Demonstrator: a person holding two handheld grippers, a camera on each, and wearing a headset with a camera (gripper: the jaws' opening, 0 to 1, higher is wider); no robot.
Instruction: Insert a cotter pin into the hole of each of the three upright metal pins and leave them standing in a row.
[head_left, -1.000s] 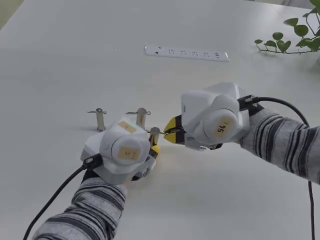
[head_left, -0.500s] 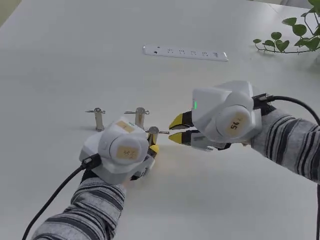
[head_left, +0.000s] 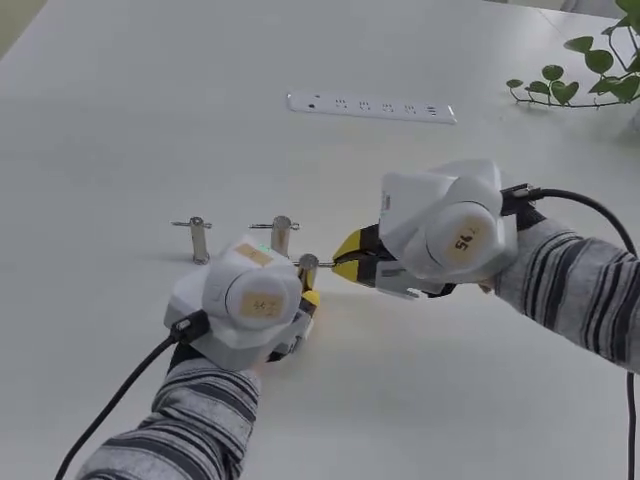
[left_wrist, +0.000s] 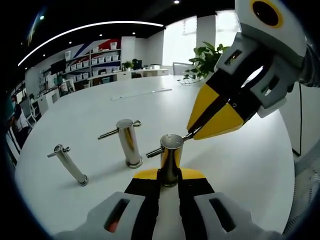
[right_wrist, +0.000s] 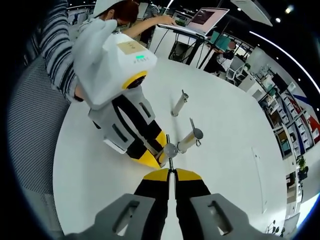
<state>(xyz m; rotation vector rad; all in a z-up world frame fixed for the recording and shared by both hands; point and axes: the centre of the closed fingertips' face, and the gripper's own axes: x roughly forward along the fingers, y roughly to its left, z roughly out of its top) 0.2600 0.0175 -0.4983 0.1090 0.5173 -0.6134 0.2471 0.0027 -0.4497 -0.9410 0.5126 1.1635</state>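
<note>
Steel glints at the left of the head view, where the first pin (head_left: 200, 240) stands upright on the white surface (head_left: 120, 120) with the first cotter pin (head_left: 185, 224) through its head. Near it to the right, the second pin (head_left: 281, 236) stands the same way, with the second cotter pin (head_left: 262, 227) across its top. Just right of that and a little lower in the frame is the third pin (head_left: 308, 268). It is also upright, and the left tongs (head_left: 309, 296) pinch its lower part between their yellow tips.

The third cotter pin (left_wrist: 154, 151) passes through this pin's head, with one end poking out on the far side. The right tongs (head_left: 338, 264) are pressed together on its other end, their tips just beside the pin's head.

Farther up, around the middle of the frame, a white power strip (head_left: 370, 106) lies flat, well apart from the row. A leafy plant (head_left: 590, 70) trails in at the upper right corner.
</note>
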